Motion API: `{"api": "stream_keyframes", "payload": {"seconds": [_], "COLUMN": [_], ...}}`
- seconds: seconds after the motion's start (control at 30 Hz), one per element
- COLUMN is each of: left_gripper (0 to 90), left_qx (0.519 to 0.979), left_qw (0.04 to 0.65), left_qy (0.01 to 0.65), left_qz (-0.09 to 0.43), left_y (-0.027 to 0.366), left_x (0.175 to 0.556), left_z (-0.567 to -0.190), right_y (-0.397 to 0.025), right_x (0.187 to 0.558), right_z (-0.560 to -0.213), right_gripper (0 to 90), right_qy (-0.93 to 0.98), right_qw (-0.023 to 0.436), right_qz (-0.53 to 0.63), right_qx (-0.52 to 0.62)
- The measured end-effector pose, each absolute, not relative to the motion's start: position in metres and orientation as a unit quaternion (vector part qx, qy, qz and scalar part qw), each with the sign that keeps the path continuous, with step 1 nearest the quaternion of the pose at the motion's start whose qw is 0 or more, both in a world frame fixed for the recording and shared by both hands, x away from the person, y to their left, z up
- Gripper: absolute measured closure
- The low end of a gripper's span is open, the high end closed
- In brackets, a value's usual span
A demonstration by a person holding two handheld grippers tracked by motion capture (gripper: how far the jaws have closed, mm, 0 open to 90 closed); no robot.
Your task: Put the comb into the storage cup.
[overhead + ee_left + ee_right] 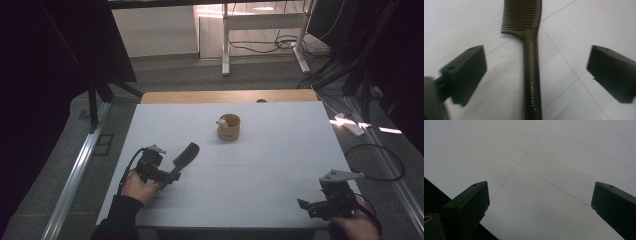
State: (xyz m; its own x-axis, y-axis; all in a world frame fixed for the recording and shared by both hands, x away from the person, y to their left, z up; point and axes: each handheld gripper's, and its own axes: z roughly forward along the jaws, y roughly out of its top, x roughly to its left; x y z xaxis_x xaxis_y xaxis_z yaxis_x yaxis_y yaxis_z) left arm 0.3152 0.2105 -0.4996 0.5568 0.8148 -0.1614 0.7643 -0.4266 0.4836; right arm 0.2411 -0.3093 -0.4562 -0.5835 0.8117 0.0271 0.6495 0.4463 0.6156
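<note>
A dark brown comb [186,154] [532,62] lies flat on the white table [270,165], at its front left. Its handle carries small white lettering and its teeth point away from me. My left gripper [167,176] [535,72] is open, with one jaw on each side of the comb's handle and a gap to it on both sides. My right gripper [309,206] [539,202] is open at the table's front right corner, over bare white surface, with nothing between its jaws.
A small tan cup [228,127] with a pale round thing in it stands at the table's middle back. Beyond the white sheet runs a wooden table edge [230,96]. The table's near edge [461,202] lies close to my right gripper. Cables lie on the floor at right.
</note>
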Motion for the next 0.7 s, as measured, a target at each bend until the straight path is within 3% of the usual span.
{"api": "stream_keyframes", "payload": {"seconds": [0.7], "left_gripper": [0.0], "left_qx": [0.861], "left_qw": [0.218], "left_qy": [0.458], "left_qz": [0.031], "left_y": [0.201], "left_x": [0.321], "left_z": [-0.515], "right_y": [-0.308], "right_x": [0.242], "right_z": [-0.457], "right_gripper": [2.2], "right_qy": [0.841], "right_qw": [0.137], "right_qz": [0.286], "right_qx": [0.439]}}
